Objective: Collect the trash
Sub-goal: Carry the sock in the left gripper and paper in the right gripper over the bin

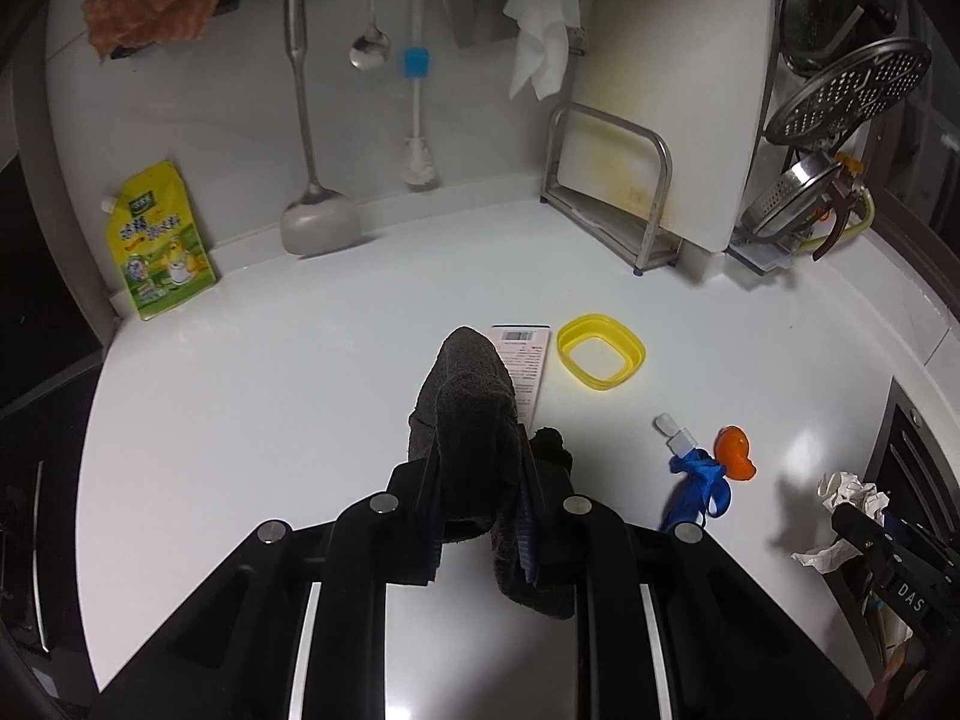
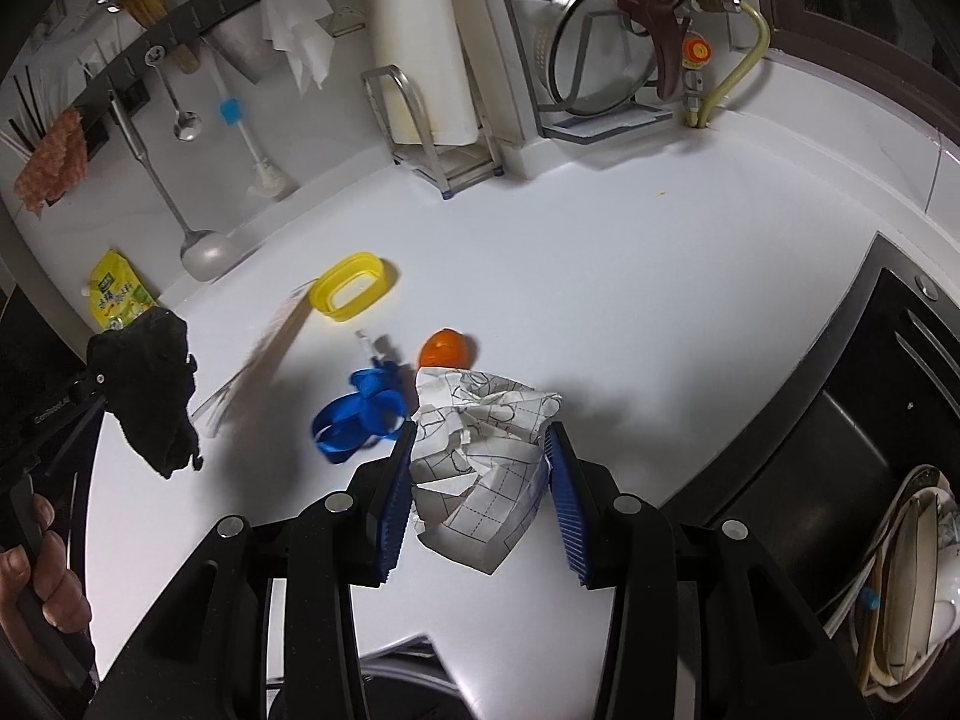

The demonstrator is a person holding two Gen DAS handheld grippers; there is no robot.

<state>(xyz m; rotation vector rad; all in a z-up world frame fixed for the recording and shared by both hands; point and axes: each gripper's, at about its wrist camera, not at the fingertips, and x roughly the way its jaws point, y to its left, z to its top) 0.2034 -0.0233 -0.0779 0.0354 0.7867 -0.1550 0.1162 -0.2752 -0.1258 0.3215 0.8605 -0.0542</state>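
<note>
Dark cloth [image 1: 474, 420] fills the near part of your left wrist view: your left gripper [image 1: 480, 516] has its fingers [image 1: 427, 516] closed on it, and the wad stands up between the blue pads, lifted clear of the counter [image 1: 300, 390]. It looks soft, thick and fuzzy, folded over on itself, with a loose end hanging below the right finger. Beyond it, items lie on the counter: a pink card [image 1: 528, 360] partly hidden behind the cloth, a yellow ring [image 1: 602, 357] just beside that, then a blue strap [image 1: 699, 486] with a white clip, touching an orange piece [image 1: 737, 453]. At the right edge your other gripper shows with crumpled paper.

From the right wrist view, your right gripper [image 2: 480, 480] has its fingers [image 2: 390, 498] clamped on the paper [image 2: 480, 450], a white crumpled sheet printed with a grid and line drawings; it bulges out between the pads and is held above the counter. The left gripper with the cloth hangs at the left, a hand [image 2: 42, 564] on its handle.

By my reading, you are partway through: two pieces are picked up but not yet dropped anywhere, and no bin is visible in either view. The strap, orange piece, ring and card are left to collect.
</note>
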